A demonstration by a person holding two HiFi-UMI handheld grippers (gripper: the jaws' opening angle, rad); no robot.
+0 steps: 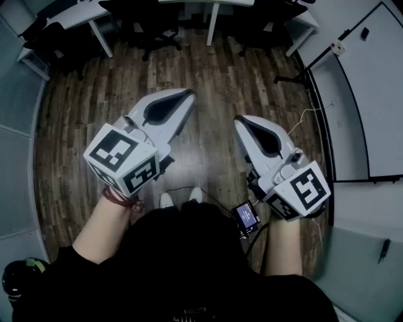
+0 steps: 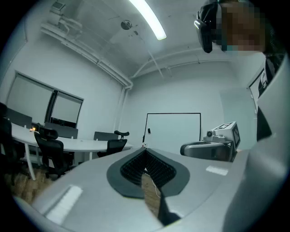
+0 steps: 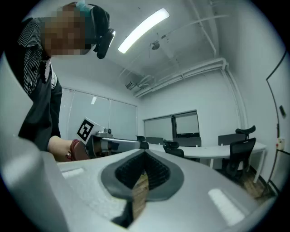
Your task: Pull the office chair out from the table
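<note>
Two tools, both fully shut, nothing gripped: left tool and right tool level, side by side above wooden floor. Office chairs tucked at white table on far side of room, well apart from both tools. Head view alone shows shoes and small screen. Left gripper view adds whiteboard and ceiling strip light. Right gripper view adds windows.
</note>
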